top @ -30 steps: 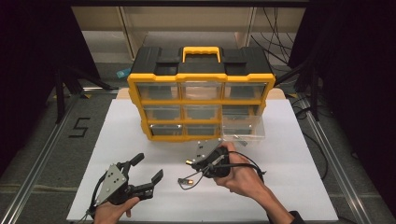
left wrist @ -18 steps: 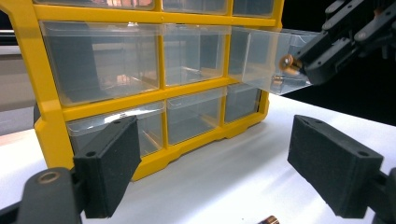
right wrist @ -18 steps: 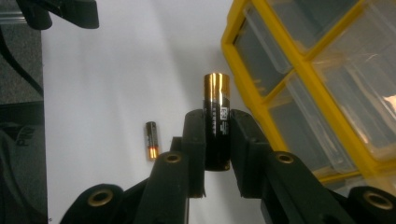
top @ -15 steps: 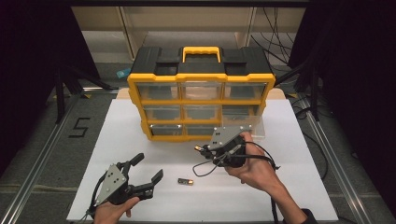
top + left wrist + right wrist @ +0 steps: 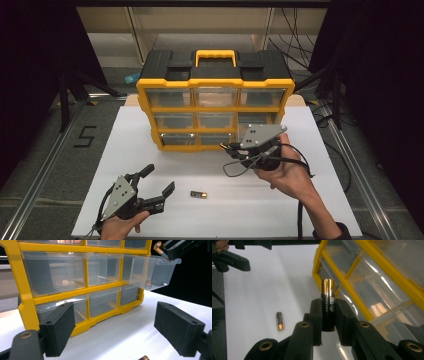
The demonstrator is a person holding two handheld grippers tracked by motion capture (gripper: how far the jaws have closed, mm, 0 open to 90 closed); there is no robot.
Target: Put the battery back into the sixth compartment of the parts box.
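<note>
A yellow and black drawer organizer [image 5: 215,95] stands at the back of the white mat [image 5: 125,150]. Its right middle drawer [image 5: 152,272] is pulled out. My right gripper [image 5: 226,147] hovers just in front of that drawer, shut on a black and gold battery [image 5: 328,305] that stands upright between the pads. The battery's gold tip [image 5: 158,247] sits above the drawer's front rim. A second battery [image 5: 198,194] lies loose on the mat. My left gripper [image 5: 160,178] rests at the front left, open, with nothing between its pads [image 5: 58,330].
The organizer's other clear drawers [image 5: 55,272] are pushed in. Metal rails [image 5: 40,175] run along both sides of the mat. A "5" mark [image 5: 84,136] sits on the floor at the left. Cables [image 5: 300,40] hang behind the organizer at the right.
My right gripper has risen and moved away from the loose battery toward the pulled-out drawer, carrying its battery. The left gripper has stayed in place.
</note>
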